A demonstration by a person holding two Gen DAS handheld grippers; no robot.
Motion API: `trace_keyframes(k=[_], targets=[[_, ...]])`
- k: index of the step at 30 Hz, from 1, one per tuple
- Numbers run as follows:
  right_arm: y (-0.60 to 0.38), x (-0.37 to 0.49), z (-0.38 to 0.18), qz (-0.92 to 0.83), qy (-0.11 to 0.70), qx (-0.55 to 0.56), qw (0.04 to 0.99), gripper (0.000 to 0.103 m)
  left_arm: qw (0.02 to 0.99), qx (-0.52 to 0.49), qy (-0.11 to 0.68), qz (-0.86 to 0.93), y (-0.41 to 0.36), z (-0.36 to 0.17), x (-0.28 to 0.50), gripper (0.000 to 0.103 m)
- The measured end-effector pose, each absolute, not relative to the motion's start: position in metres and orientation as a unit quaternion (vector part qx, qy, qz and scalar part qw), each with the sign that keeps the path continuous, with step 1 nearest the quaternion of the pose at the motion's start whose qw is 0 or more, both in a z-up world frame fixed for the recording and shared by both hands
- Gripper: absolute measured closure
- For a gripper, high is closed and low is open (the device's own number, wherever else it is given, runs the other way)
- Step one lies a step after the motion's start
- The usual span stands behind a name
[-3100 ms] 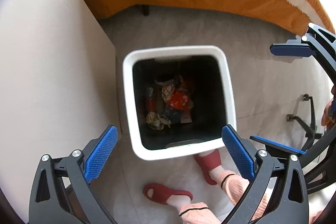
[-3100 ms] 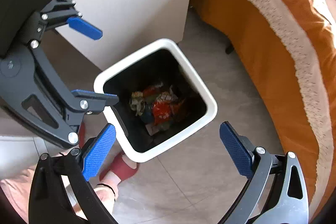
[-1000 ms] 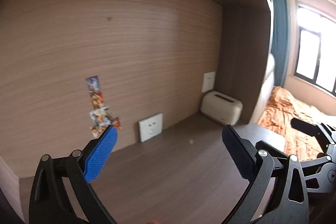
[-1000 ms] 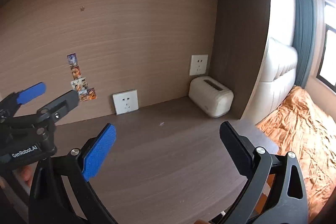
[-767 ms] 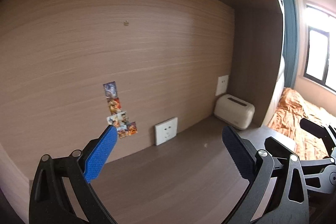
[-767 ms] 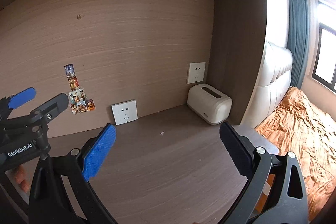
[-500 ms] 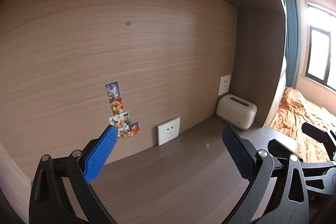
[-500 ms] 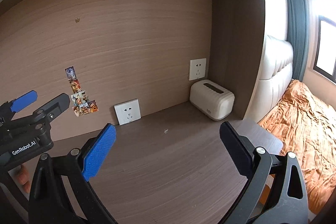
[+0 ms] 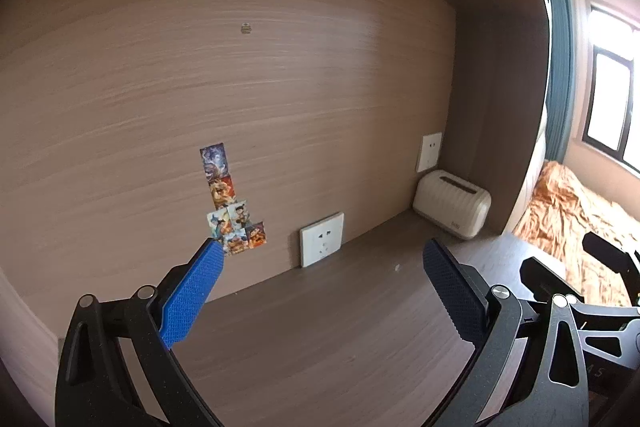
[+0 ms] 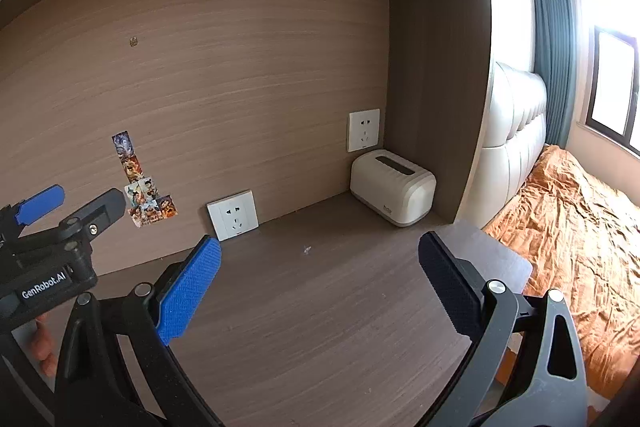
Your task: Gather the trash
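My left gripper [image 9: 320, 287] is open and empty above a dark wooden desk [image 9: 320, 339]. My right gripper [image 10: 320, 283] is open and empty above the same desk [image 10: 320, 327]. A tiny pale scrap [image 10: 307, 250] lies on the desk ahead of the right gripper; it also shows in the left wrist view [image 9: 397, 267]. The left gripper shows at the left edge of the right wrist view [image 10: 72, 203]. The right gripper shows at the right edge of the left wrist view [image 9: 600, 267]. The trash bin is out of view.
A cream tissue box [image 10: 392, 187] stands in the desk's back right corner. Two white wall sockets [image 10: 233, 215] sit on the wooden back panel, with small picture stickers [image 10: 146, 203] to their left. An orange bed [image 10: 580, 227] lies to the right.
Both grippers have swung up from over the white trash bin on the floor to face the desk alcove. In the last second both views drifted slightly; the jaws stayed open.
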State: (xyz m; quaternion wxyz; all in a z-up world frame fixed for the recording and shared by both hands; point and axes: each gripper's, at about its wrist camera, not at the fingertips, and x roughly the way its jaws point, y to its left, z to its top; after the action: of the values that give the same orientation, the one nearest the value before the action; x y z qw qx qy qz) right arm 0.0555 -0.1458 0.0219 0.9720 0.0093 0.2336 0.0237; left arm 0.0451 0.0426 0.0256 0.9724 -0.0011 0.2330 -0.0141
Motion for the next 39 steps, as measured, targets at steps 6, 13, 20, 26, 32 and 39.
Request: trace_keyframes(k=[6,13,20,26,32,39], targets=[[-0.146,0.057,0.021,0.023,0.236,0.014,0.971,0.005,0.972,0.013,0.233,-0.010,0.037,0.025,0.047,0.005],[-0.149,0.059,0.019,0.022,0.243,0.025,0.969,0.005,0.972,0.021,0.234,-0.007,0.034,0.024,0.049,0.005],[-0.152,0.061,0.018,0.023,0.249,0.029,0.968,0.005,0.971,0.015,0.240,-0.007,0.034,0.022,0.053,0.005],[-0.152,0.063,0.017,0.023,0.251,0.033,0.967,0.005,0.971,0.019,0.238,-0.006,0.033,0.021,0.054,0.005],[-0.153,0.062,0.015,0.024,0.254,0.034,0.966,0.005,0.970,0.019,0.241,-0.006,0.033,0.019,0.056,0.005],[-0.154,0.063,0.012,0.023,0.259,0.040,0.965,0.005,0.969,0.006,0.247,-0.005,0.033,0.016,0.058,0.005]])
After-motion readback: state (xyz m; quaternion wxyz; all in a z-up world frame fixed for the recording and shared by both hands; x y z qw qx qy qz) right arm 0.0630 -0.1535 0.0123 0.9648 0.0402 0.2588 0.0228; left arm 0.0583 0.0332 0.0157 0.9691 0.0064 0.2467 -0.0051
